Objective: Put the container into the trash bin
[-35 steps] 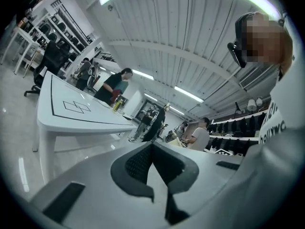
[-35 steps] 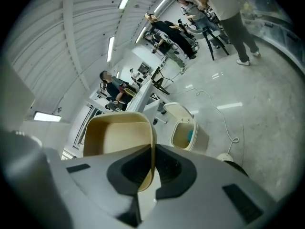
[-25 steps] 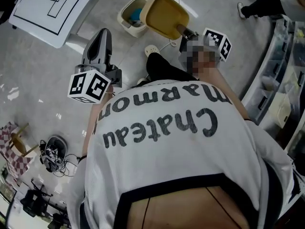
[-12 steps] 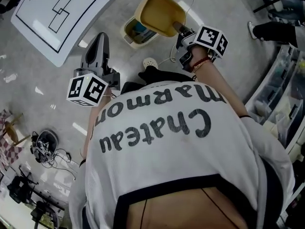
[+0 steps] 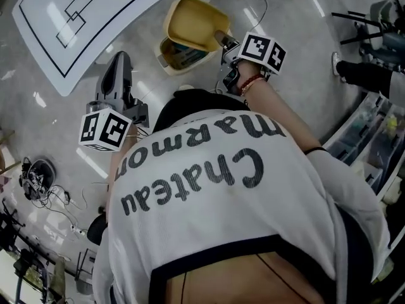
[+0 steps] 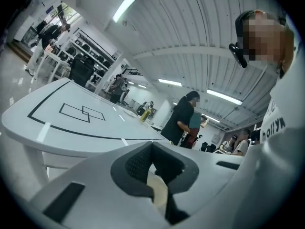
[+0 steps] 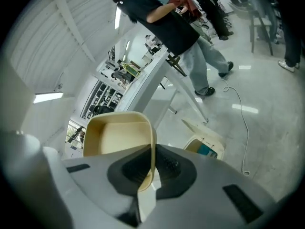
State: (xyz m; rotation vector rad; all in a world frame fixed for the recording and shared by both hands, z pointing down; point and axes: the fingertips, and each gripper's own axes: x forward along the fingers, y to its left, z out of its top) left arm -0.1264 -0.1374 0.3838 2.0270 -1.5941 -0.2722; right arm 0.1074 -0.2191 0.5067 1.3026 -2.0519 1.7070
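Head view: a tan plastic container, empty and open side up, hangs in the air with its near wall pinched between the closed jaws of the right gripper, directly in line with the small cream trash bin standing on the grey floor below it. Seen from the right gripper view, the pads clamp the container's thin wall edge-on, while the bin sits lower and off to the right, apart from it, lid flipped up and something blue, possibly earlier rubbish, inside. The left gripper is held out over the floor beside a white table marked with black lines; its jaws are pressed together with nothing between them. By the look of it, the carry is in its last stretch and the drop itself is not yet done. What remains calls for bringing the container squarely over the bin's mouth, lowering it close, and only then parting the right jaws so it falls inside rather than onto the rim.
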